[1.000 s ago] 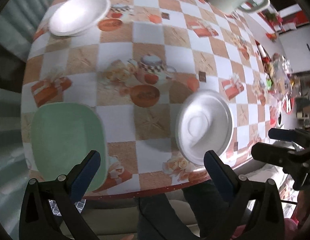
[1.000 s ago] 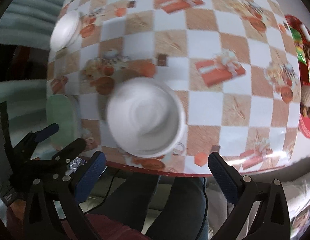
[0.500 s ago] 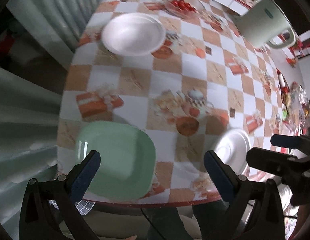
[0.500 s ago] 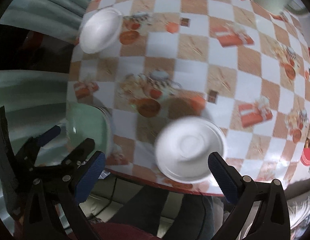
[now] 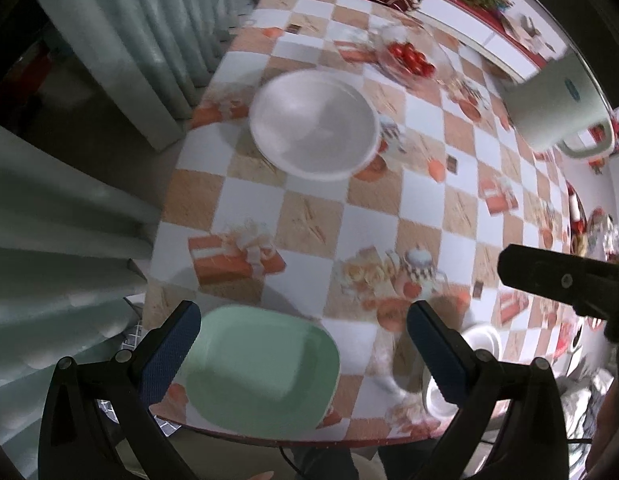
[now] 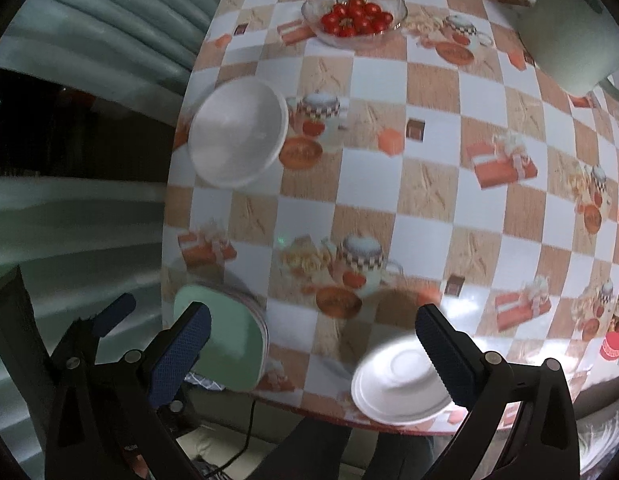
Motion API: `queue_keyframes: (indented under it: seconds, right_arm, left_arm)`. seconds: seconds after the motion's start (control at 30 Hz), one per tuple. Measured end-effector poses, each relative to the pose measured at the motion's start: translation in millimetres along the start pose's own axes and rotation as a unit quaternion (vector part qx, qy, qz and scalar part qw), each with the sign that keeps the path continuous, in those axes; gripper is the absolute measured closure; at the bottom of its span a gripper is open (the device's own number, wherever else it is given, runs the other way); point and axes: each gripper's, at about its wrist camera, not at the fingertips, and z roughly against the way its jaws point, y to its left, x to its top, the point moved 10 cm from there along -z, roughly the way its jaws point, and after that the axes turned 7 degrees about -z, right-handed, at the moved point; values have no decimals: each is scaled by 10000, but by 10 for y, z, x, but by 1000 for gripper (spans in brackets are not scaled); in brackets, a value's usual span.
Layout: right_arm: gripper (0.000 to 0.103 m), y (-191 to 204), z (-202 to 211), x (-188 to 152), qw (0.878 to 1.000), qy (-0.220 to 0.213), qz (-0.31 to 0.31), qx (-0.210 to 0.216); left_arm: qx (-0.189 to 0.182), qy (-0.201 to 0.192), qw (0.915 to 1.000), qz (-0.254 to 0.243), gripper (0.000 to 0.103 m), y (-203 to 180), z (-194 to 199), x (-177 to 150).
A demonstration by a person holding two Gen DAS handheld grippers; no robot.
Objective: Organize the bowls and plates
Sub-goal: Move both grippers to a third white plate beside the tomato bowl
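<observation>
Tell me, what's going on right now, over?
Both grippers open, empty, above table edge. Green plate, white plate, white bowl apart, unstacked. Nothing blocking.

A checkered tablecloth [image 6: 429, 184] in orange, tan and white squares, printed with teapots, gift boxes and roses, fills most of my right camera's frame. At its top centre stands a clear glass dish [image 6: 354, 12] heaped with red cherry tomatoes [image 6: 355, 19]; my left camera shows the same dish [image 5: 409, 58], blurred, at upper right. A pale green pitcher [image 6: 573, 36] with a handle occupies the upper right corner. Grey-green pleated curtains [image 5: 121, 44] hang along the left edge of my left view.
</observation>
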Motion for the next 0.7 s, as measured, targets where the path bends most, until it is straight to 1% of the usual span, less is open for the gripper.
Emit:
queue_keyframes:
  seconds: [0.3,0.43,0.6,0.67,0.7]
  right_arm:
    - [0,2,-234,361,9997,38,-221,-37]
    - [0,57,-369,505,9997,12,-256,-25]
    - [0,167,-525,723,9997,-133,-186,8]
    - [0,180,-586,820,9995,-196,-228,-2]
    - [0,186,-614,871,9994,-235,-260,6]
  left_arm:
    - [133,47,9986,516,0,379,-172,365]
    - [237,39,9979,597,0,462,-274,514]
    - [431,34,9970,642,0,571,-425,690]
    - [514,28,9964,677,0,628,-491,769]
    - [621,15,9956,698,0,675,-525,816]
